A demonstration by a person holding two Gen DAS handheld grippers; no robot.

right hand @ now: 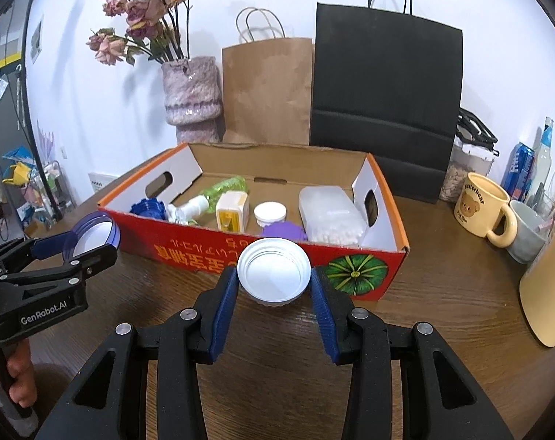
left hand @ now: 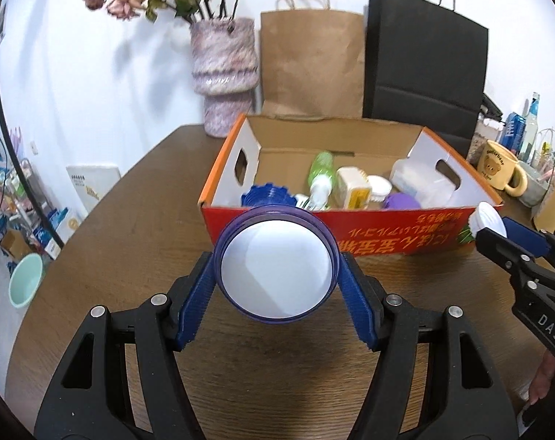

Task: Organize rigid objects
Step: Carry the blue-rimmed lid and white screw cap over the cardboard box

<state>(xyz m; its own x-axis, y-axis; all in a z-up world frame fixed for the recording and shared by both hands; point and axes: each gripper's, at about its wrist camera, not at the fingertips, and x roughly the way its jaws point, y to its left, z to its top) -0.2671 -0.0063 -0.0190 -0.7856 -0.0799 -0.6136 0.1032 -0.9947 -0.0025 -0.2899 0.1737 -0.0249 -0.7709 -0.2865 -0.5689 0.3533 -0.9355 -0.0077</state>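
Risk: the purple lid [left hand: 275, 269] is pinched only at its rim, low centre of the left view, and could likely twist out before clearing the near wall of the cardboard box [left hand: 350, 227].
Cause: thin, slick edge, narrow pad contact.
Left claw [left hand: 277, 275]: about half apart, clamped on the purple lid.
Right claw [right hand: 274, 275]: drawn close, clamped on the white lid [right hand: 274, 269], centre of its view, above the worktop [right hand: 442, 293] before the box.
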